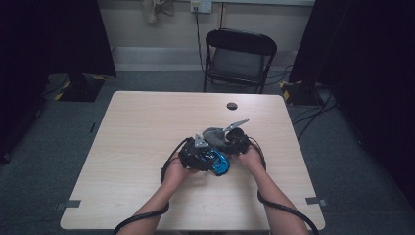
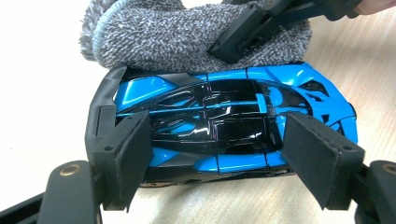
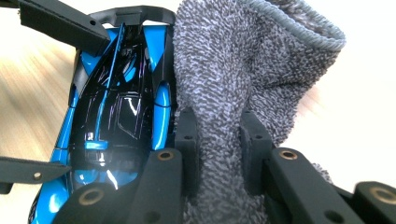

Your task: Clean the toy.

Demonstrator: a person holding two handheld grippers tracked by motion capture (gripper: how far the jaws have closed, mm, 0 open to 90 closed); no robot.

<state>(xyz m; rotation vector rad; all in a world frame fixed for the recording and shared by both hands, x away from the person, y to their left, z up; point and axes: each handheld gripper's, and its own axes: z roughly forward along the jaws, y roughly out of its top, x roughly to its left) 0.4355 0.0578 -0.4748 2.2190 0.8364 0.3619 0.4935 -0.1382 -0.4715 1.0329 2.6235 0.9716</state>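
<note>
Cloth (image 3: 233, 93), grey terry, sits pinched in our right gripper (image 3: 216, 140) against the side of the blue toy car (image 2: 219, 126). Our left gripper (image 2: 217, 154) clamps the car end to end at mid-table (image 1: 147, 147). We judge short strokes along the body best, left grip steady. The left gripper view shows both pads seated; the high view hides them.
</note>
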